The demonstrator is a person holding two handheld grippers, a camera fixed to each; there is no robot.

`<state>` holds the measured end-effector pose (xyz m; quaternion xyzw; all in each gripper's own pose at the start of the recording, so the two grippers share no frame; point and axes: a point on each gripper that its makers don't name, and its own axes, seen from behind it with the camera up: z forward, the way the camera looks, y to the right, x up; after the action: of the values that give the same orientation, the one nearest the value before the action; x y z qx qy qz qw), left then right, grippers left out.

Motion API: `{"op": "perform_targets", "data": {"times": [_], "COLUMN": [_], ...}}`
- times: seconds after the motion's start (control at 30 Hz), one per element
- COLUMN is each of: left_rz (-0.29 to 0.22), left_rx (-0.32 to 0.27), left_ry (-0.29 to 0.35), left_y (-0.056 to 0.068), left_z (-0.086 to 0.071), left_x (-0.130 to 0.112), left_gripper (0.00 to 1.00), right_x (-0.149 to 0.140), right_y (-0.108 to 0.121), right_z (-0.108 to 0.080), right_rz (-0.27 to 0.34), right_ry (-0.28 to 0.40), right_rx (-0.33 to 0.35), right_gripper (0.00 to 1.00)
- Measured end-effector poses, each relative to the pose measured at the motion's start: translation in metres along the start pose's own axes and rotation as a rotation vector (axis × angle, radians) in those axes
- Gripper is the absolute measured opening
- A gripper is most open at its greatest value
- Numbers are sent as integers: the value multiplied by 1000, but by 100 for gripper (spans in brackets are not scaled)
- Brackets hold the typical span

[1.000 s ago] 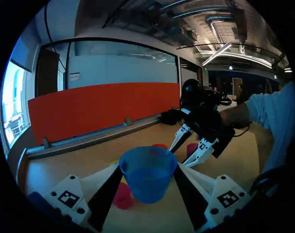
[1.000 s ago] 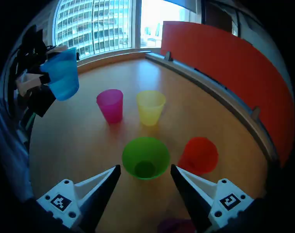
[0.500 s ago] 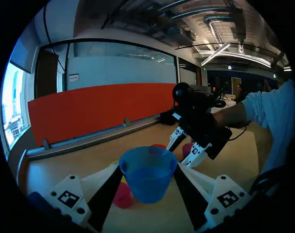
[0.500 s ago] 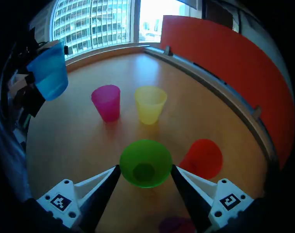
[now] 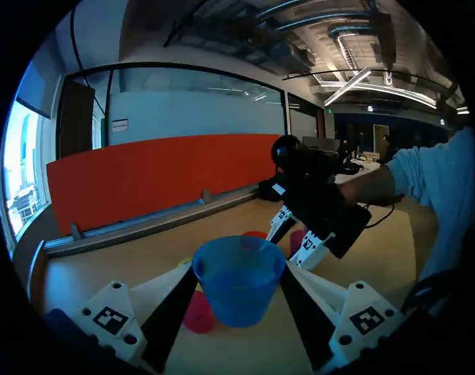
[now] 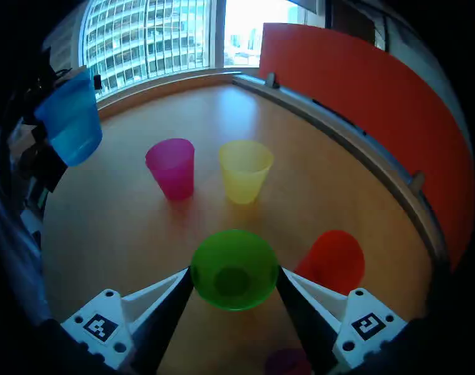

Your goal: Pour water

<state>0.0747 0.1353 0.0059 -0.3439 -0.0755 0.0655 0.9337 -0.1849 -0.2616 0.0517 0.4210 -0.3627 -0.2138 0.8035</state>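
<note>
Left gripper [image 5: 239,270] clamps a blue cup [image 5: 239,294] upright and about half full of water. It is held above the bench [image 6: 125,231] edge opposite the orange partition [image 6: 387,119]. Right gripper [image 6: 234,275] fingers flank a green cup [image 6: 234,265] with its bare bottom showing; whether they press it is unclear. Pink cup [image 6: 170,167] and yellow cup [image 6: 245,169] stand side by side mid-bench, with a red cup [image 6: 332,259] nearer the partition edge.

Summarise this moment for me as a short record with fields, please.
Left gripper: shut on blue cup, held above the table, seemingly part-filled
Right gripper: flanks green cup; grip unclear
Green cup: upright on table, looks empty
Other cups: pink cup, yellow cup, red cup, on table
Pouring: not begun
</note>
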Motion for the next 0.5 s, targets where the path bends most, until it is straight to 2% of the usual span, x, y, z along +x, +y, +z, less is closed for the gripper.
{"op": "perform_targets", "data": {"times": [0.5], "left_rz": [-2], "left_rx": [11], "left_ry": [-7], "left_y": [-6], "left_z": [1], "left_x": [-2], "left_gripper": [87], "right_x": [5], "right_y": [0], "right_z": [1], "right_rz": [13], "right_ry": [42], "right_rx": [2], "right_gripper": [93]}}
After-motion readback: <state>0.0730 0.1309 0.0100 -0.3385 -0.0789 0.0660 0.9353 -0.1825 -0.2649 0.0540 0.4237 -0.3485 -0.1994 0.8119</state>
